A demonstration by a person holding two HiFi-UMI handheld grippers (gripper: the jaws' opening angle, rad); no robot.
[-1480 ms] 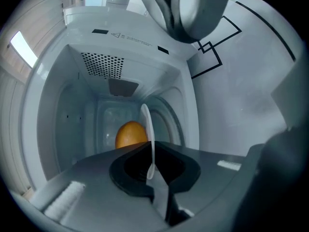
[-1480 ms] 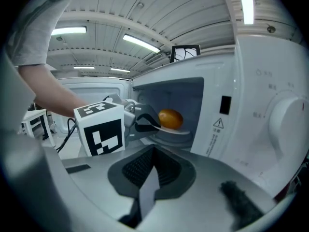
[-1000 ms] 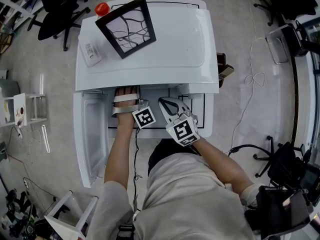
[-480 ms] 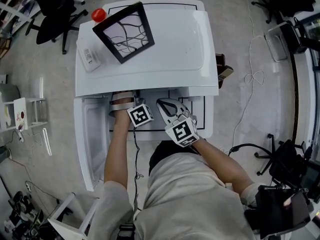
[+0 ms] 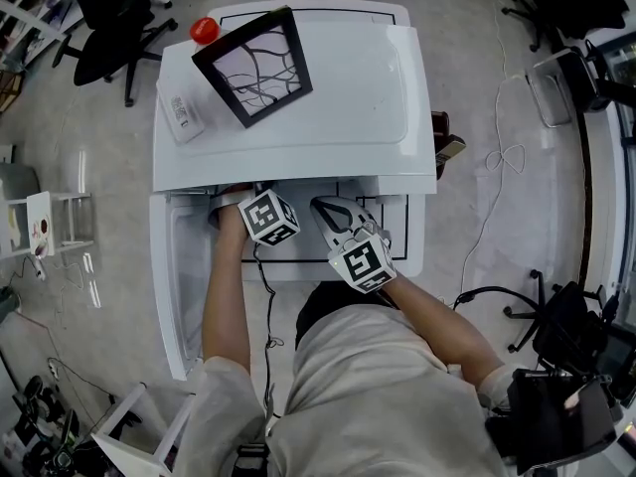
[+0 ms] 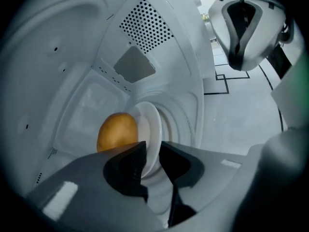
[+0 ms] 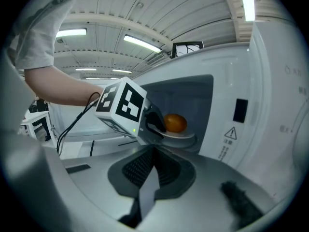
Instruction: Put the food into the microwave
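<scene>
One warning-triangle label (image 7: 229, 139) on microwave (image 7: 273, 81) front; print too small.

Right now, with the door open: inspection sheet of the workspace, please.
Surface: white table with black marked lines, carrying the microwave; its door stands open.
Job's things: orange-yellow food on a white plate, inside the microwave.
Clutter: black-framed panel, white card and red round thing, all on the microwave's top.
Grippers: left gripper in the cavity, jaws just been opening, now apart with the plate rim between them; right gripper shut, empty, outside the opening.
Cables: black cable along the left forearm; white cord on the floor.
Surroundings: office chair, white rack.
</scene>
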